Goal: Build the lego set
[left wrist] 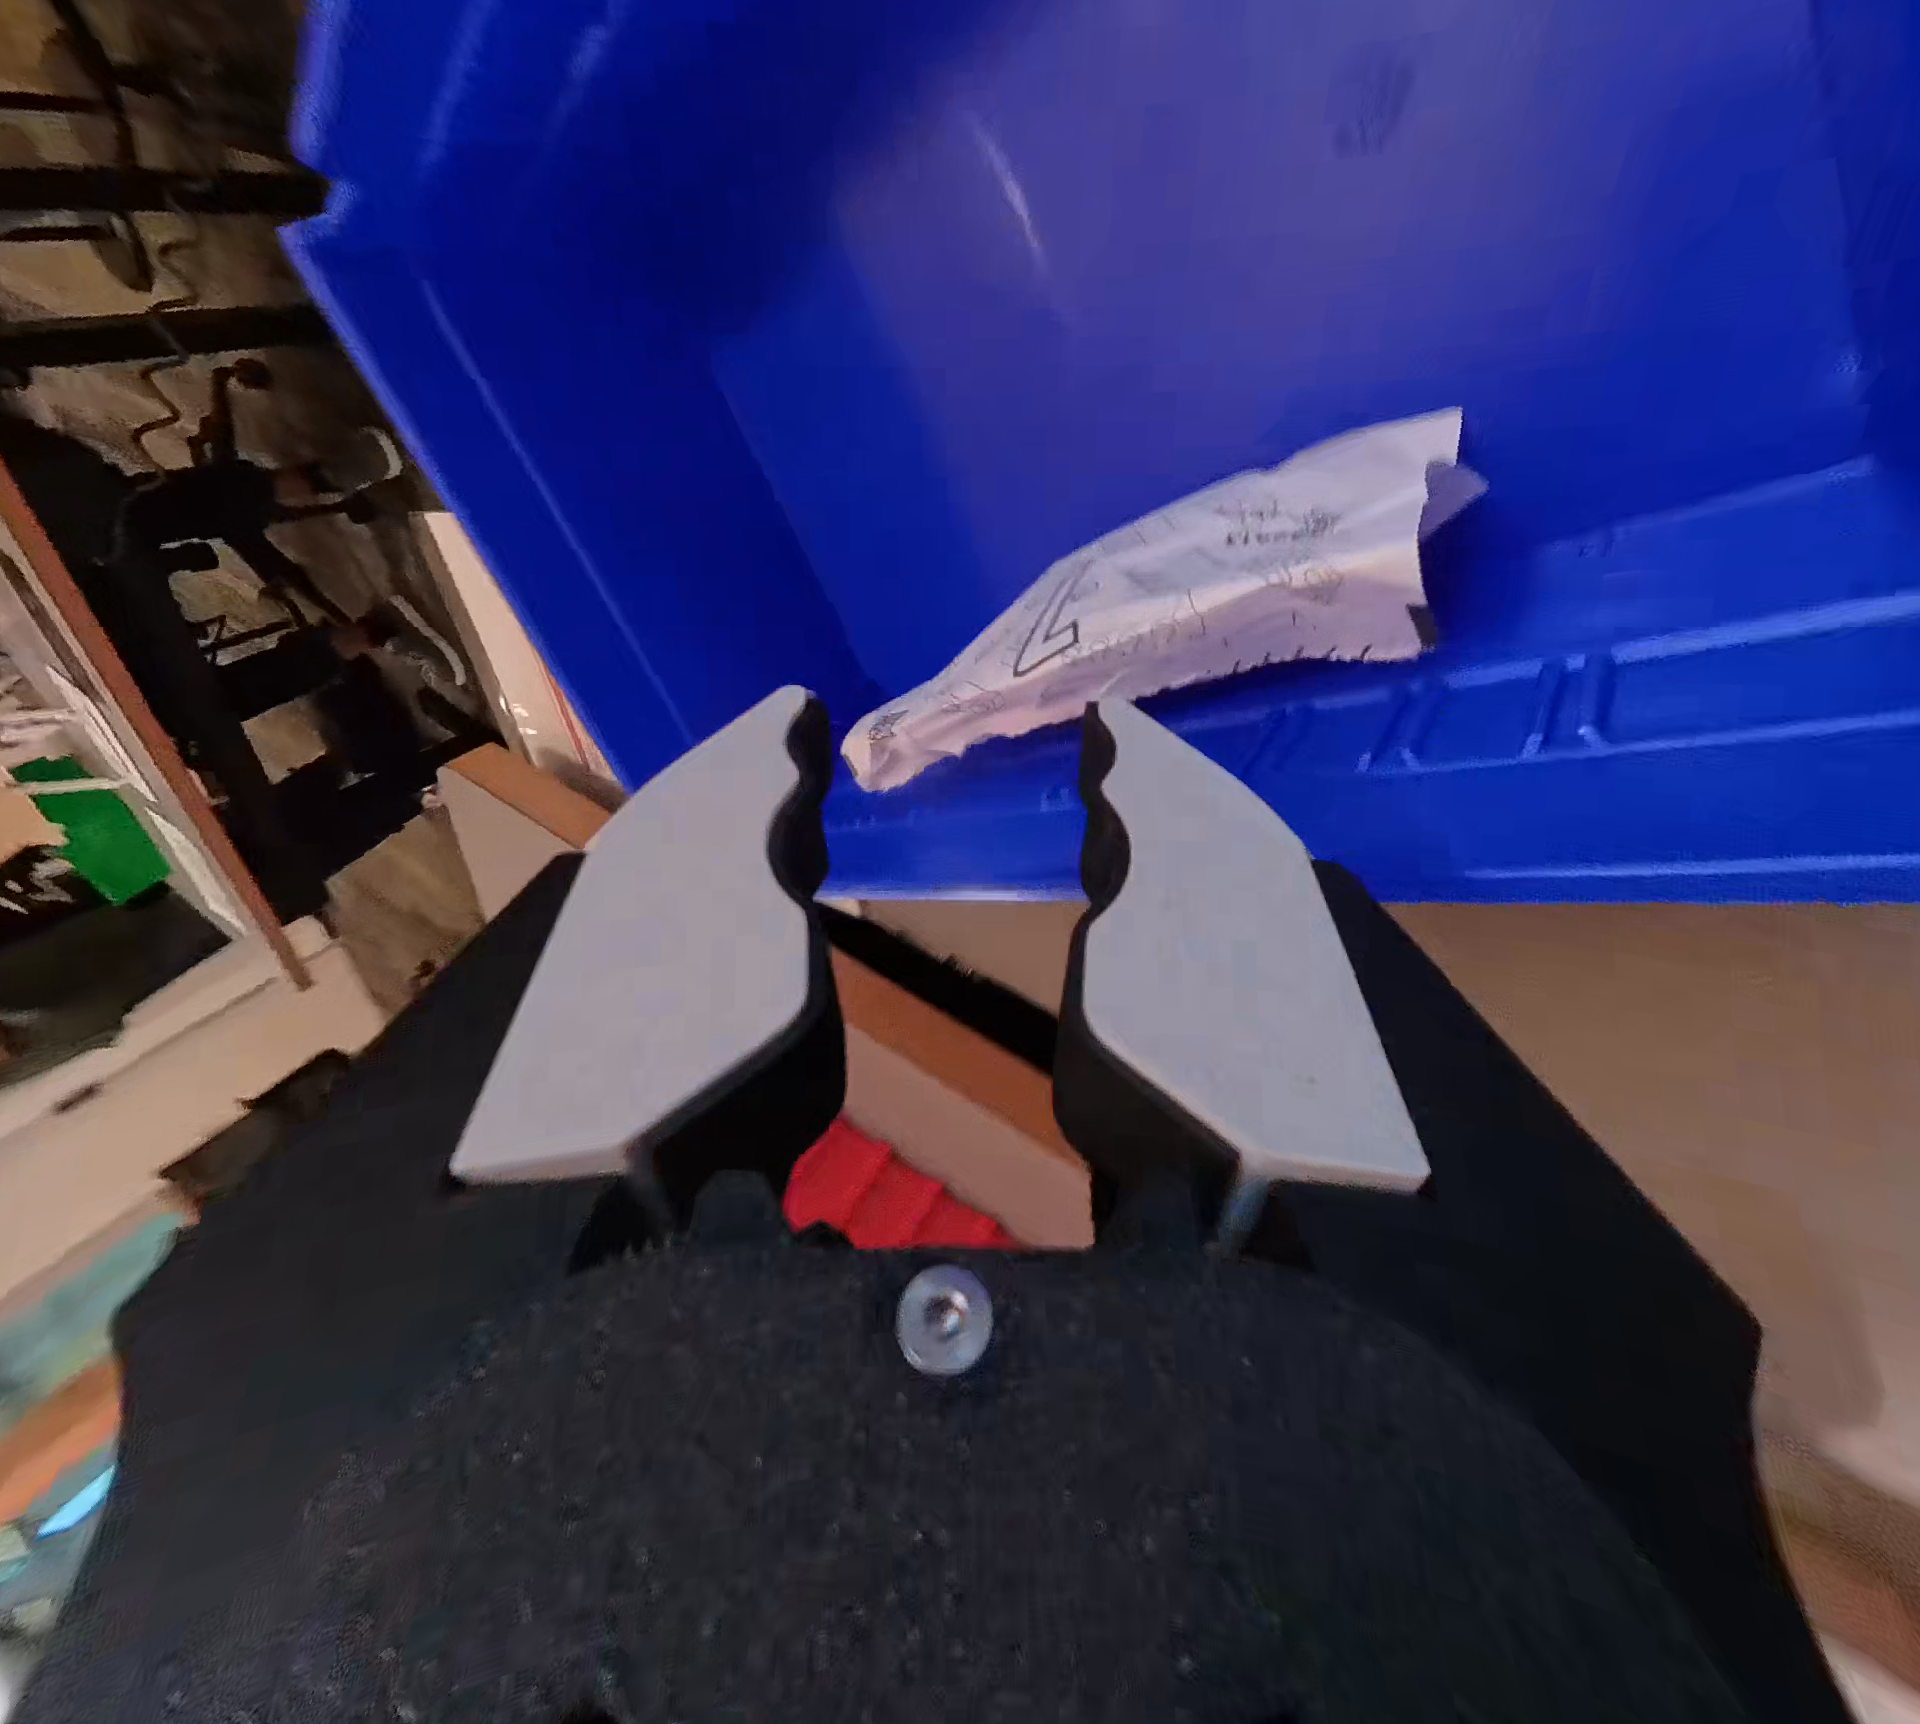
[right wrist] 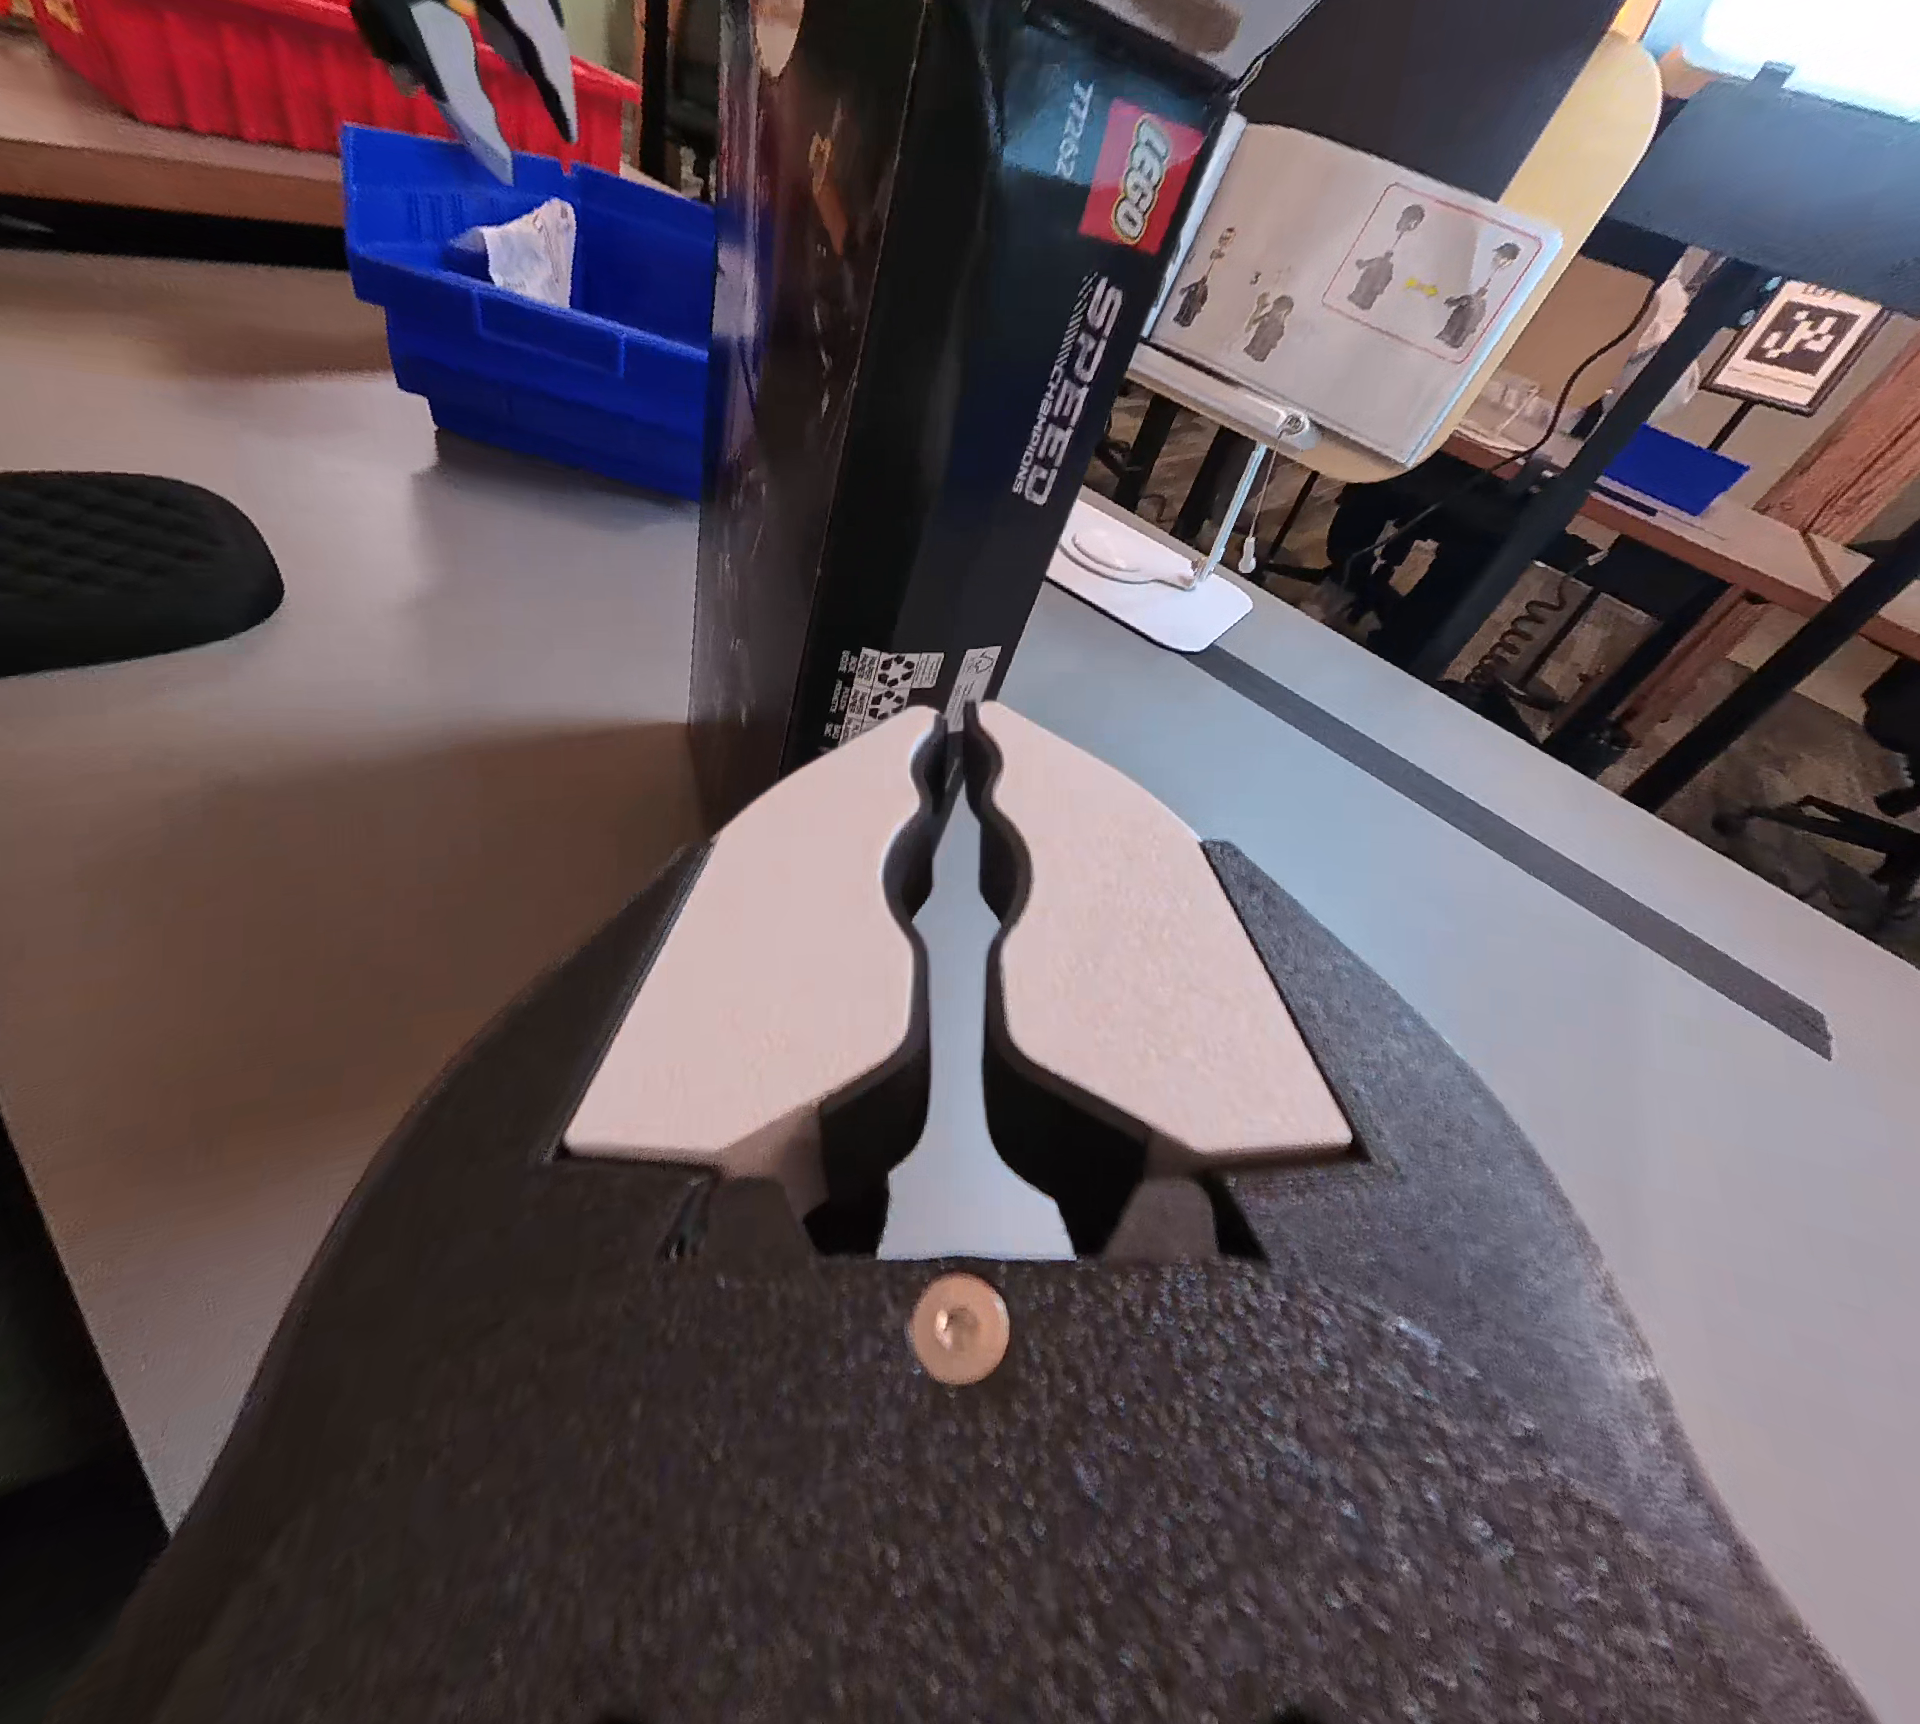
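Observation:
A black lego box stands on end on the grey table, its top flap open. My right gripper is closed to a thin slit at the box's lower edge and seems to pinch the cardboard there. My left gripper is open and empty, just above the front rim of a blue bin. A torn white paper scrap lies in the bin, past the fingertips. In the right wrist view the left gripper hangs over the blue bin and the scrap.
A red crate stands behind the blue bin. An instruction booklet is propped on a white stand right of the box. A black mesh pad lies at the table's left. A dark strip crosses the table at right. Spacing between my two grippers at the tips: around 60 cm.

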### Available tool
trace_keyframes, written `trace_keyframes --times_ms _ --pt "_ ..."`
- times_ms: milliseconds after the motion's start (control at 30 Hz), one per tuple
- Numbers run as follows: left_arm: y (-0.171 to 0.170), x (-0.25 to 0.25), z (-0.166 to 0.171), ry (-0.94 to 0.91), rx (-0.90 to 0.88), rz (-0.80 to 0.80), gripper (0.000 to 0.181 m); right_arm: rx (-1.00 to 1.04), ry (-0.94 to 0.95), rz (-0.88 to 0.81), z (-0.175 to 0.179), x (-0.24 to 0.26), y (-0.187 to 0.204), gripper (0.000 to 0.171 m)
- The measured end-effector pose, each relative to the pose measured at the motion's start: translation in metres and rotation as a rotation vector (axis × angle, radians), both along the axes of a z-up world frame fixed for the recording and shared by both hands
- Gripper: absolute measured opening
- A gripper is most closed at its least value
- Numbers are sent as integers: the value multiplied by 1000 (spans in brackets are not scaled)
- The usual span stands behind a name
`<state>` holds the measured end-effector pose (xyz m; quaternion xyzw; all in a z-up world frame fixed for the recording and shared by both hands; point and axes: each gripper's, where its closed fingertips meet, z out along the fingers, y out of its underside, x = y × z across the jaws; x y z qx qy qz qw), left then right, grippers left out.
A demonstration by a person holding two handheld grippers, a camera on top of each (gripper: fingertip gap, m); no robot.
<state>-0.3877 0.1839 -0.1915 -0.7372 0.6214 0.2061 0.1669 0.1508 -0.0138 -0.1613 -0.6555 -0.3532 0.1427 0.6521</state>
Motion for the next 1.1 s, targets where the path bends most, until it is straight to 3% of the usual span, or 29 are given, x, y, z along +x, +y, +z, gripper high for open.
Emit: trace_keyframes --times_ms 100,267,367,500,633,800,933,1100 --pt "-4 -4 -18 184 -101 -90 49 -19 -31 0 -7 -1 2 6" --pt "0 -1 -34 403 -166 -243 41 -48 -35 20 -13 -9 6 7" --pt "-10 4 -41 384 -214 -271 16 -44 -47 48 -14 -17 4 8" --pt "-16 5 -35 341 -265 -172 22 -54 -55 90 -16 -26 2 8" --pt "-15 5 -36 409 -269 -210 24 -38 -86 113 -14 -34 -3 9" --pt "-10 11 -41 420 -264 -247 14 -39 -103 122 -18 -36 -10 10" --pt "1 17 -35 478 -170 -284 1 -41 -96 131 -16 -40 -14 10" --pt "-4 80 36 252 205 -419 1 -57 -54 197 -9 -57 -27 12"
